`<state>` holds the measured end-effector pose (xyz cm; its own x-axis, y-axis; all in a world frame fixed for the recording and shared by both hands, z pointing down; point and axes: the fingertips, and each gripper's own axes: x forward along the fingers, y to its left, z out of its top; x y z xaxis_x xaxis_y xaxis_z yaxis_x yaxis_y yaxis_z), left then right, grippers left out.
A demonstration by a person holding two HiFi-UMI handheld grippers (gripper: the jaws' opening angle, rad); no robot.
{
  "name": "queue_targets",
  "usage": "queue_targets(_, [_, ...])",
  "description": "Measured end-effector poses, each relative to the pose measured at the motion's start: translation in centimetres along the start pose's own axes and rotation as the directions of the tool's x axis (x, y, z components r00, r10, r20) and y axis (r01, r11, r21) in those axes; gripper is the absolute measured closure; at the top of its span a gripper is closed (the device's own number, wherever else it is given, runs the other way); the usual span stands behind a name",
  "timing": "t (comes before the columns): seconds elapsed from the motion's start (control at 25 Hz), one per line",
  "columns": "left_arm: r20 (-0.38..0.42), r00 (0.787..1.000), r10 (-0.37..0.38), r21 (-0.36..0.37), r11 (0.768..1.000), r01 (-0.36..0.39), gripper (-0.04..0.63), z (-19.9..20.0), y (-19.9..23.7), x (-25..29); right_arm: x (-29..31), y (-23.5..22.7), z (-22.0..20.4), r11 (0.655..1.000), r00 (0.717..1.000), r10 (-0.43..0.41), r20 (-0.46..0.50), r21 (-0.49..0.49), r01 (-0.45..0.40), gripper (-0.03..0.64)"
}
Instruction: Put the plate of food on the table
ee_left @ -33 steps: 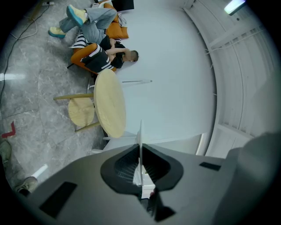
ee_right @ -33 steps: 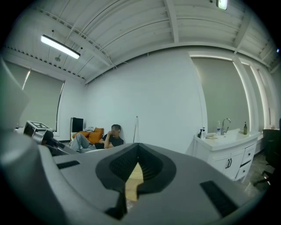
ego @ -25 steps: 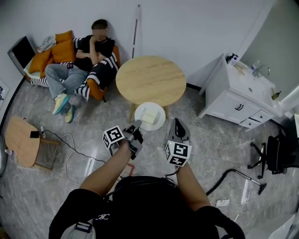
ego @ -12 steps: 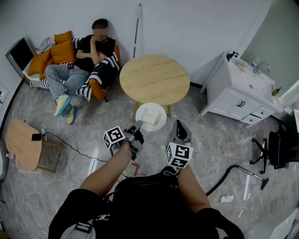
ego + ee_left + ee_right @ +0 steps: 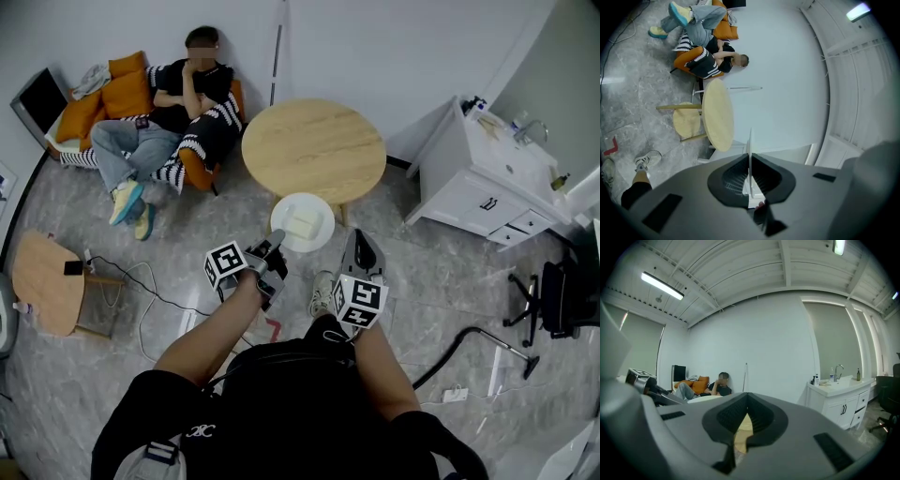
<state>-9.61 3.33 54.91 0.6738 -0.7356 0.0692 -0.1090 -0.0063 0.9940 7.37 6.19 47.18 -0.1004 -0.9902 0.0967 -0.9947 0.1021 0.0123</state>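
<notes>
Item: plate [image 5: 319, 211], white and round, carrying one pale block of food [image 5: 300, 228]. Location: in the air just short of the near edge of the round wooden worktop [image 5: 314, 150], above the floor, not yet over the wood.

Held by: left claw [image 5: 277, 238], clamped on the plate's near rim. In the left gripper view the rim runs edge-on between the two closed pads, so the whole load hangs from one narrow pinch.

Spare: right claw [image 5: 360, 240], jaws together with nothing between them, beside the plate on the near side of the worktop.

Handling notes, as judgement:
- Keep the plate level. The block looks free to slide, and a rim grip lets the far edge sag.
- Carry it forward until its base is well over the worktop, then lower it flat.
- Open the left claw only when the base is resting on the wood.
- Hold the right claw clear of the rim.

Surroundings: seated person [image 5: 183, 94] beyond the worktop's far left. White cabinet [image 5: 487, 187] to the worktop's right. Both are well apart from your path.
</notes>
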Motion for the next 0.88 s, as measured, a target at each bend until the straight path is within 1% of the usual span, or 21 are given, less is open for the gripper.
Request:
queue_targets(0.2, [0.008,1.000,0.009,-0.001,1.000,-0.009,0.572,0.2,0.6,1.0,1.4,-0.6,-0.2,1.000,1.000,0.021,0.008,-0.005,-0.021,0.612])
queue_targets(0.36, [0.017,1.000,0.011,-0.001,1.000,-0.011,0.572,2.3,0.5,2.7,4.2,-0.4,0.5,0.999,0.999,0.031,0.011,-0.010,-0.031,0.612])
queue_targets(0.56, [0.015,1.000,0.022,-0.004,1.000,-0.022,0.572,3.1,1.2,5.1,7.0,-1.7,-0.1,0.999,0.999,0.039,-0.002,-0.003,-0.039,0.612])
queue_targets(0.76, [0.029,0.999,0.035,0.000,0.999,-0.035,0.572,5.2,1.5,7.7,10.8,-2.0,0.0,0.998,0.998,0.066,-0.004,-0.004,-0.066,0.612])
queue_targets(0.88, [0.031,0.999,0.023,-0.009,1.000,-0.023,0.572,6.2,1.5,9.3,13.0,-2.5,0.1,0.997,0.997,0.078,-0.012,-0.001,-0.078,0.612])
